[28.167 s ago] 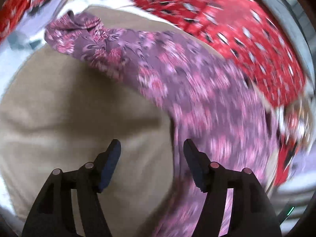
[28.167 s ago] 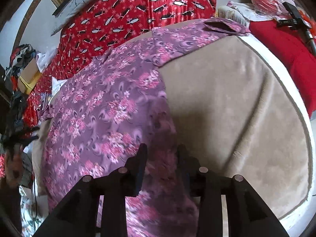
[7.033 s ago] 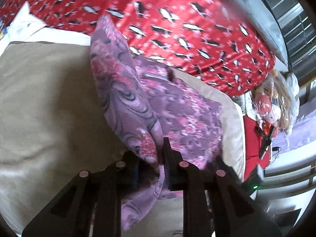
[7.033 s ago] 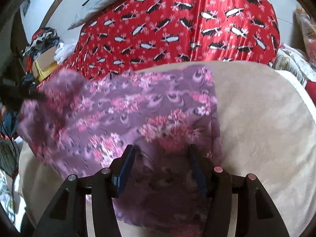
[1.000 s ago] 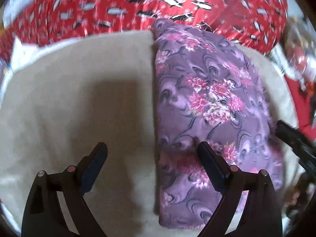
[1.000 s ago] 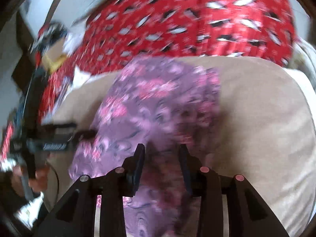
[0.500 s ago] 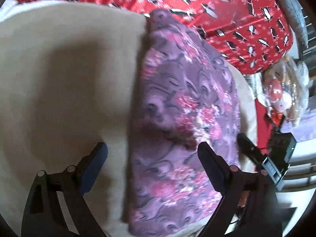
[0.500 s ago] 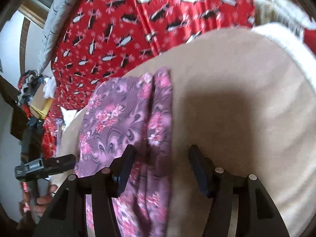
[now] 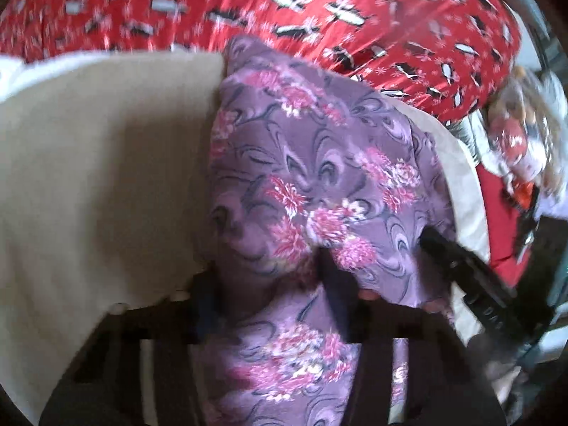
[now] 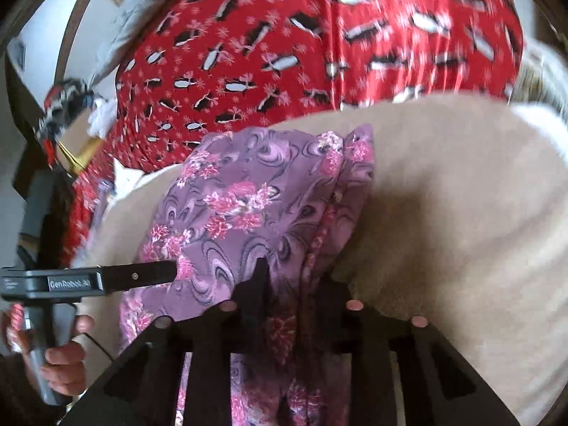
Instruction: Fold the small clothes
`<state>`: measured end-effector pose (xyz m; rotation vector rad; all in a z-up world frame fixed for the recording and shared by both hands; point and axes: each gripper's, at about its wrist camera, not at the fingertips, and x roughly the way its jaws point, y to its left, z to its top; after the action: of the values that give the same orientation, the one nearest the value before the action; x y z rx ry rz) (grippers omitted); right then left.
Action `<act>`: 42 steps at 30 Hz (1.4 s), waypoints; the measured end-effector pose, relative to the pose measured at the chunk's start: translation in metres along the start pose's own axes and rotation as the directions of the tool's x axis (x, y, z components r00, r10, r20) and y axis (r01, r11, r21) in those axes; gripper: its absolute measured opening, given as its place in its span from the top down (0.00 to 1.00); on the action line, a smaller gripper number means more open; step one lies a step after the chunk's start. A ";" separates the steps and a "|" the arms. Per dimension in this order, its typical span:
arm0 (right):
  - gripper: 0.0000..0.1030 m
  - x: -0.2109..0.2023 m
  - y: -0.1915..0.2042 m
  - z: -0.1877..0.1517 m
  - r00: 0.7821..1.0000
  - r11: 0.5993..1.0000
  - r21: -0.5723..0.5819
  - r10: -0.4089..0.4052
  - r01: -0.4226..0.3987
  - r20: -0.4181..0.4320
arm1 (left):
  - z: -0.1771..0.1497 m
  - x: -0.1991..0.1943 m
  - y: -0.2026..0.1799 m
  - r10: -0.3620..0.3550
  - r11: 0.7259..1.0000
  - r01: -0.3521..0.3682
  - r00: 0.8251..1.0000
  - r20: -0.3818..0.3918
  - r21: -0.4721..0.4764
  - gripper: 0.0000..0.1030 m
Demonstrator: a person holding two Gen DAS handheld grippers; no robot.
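Note:
A purple floral garment (image 9: 312, 184) lies folded into a long strip on a beige blanket (image 9: 99, 177). My left gripper (image 9: 269, 284) is closed down on the strip's near end, with cloth bunched between and over its fingers. My right gripper (image 10: 294, 284) is closed on the strip's right edge (image 10: 333, 220), with cloth between its fingers. The garment also shows in the right wrist view (image 10: 241, 206). The left gripper also shows at the left of the right wrist view (image 10: 142, 273), and the right one at the right of the left wrist view (image 9: 458, 259).
A red sheet with a black-and-white print (image 9: 319, 7) covers the bed behind the blanket. Bagged toys and clutter (image 9: 518, 135) lie at the right. A box and clothes (image 10: 71, 113) sit at the far left. The beige blanket (image 10: 461, 213) stretches right of the garment.
Both grippers were open half a second ago. They have since closed on the near end of the folded garment, and the cloth has lifted and bunched around the fingers.

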<state>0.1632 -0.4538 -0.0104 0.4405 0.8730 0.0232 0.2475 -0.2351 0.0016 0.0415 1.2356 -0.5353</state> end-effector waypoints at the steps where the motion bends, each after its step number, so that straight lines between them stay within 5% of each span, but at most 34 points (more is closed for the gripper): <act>1: 0.80 -0.006 0.002 -0.001 1.000 1.000 -0.009 -0.015 0.015 0.008 | -0.003 -0.005 0.002 0.002 1.000 -0.002 1.000 0.017 0.006 0.68; 11: 0.83 -0.056 0.071 -0.014 0.998 0.998 -0.062 -0.011 0.014 0.057 | -0.058 -0.062 0.032 -0.003 1.000 0.005 0.997 0.072 -0.029 0.73; 18: 0.83 -0.071 0.127 -0.058 0.994 0.993 -0.051 0.111 -0.110 0.017 | -0.109 -0.109 0.088 0.002 0.997 0.004 0.997 0.080 -0.077 0.73; 23: 0.83 -0.051 0.142 -0.096 0.989 0.990 -0.028 0.136 -0.137 -0.054 | -0.147 -0.082 0.120 0.031 0.991 -0.035 0.999 -0.028 -0.129 0.70; 26: 0.80 -0.022 0.130 -0.115 0.989 0.999 0.033 0.044 -0.040 -0.140 | -0.160 -0.069 0.132 0.020 0.990 -0.029 0.998 -0.063 -0.136 0.58; 29: 0.74 -0.022 0.116 -0.117 0.990 0.997 0.076 0.040 -0.030 -0.137 | -0.159 -0.085 0.133 0.022 0.994 -0.023 1.000 -0.013 -0.108 0.59; 33: 0.71 -0.048 0.120 -0.095 0.999 0.998 0.047 -0.043 0.043 0.003 | -0.133 -0.106 0.118 0.037 0.998 -0.032 0.994 0.104 -0.046 0.50; 36: 0.71 -0.041 0.139 -0.077 0.999 0.999 -0.028 0.025 -0.024 0.030 | -0.110 -0.092 0.097 0.134 0.990 -0.140 0.980 0.148 0.033 0.41; 42: 0.72 0.009 0.155 -0.059 1.000 0.989 -0.151 -0.009 0.006 -0.017 | -0.075 -0.034 0.088 0.277 0.951 -0.288 0.955 0.108 0.111 0.26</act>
<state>0.1494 -0.2894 0.0096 0.2956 0.8839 0.0858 0.2096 -0.1221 -0.0163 0.2943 1.0829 -0.3595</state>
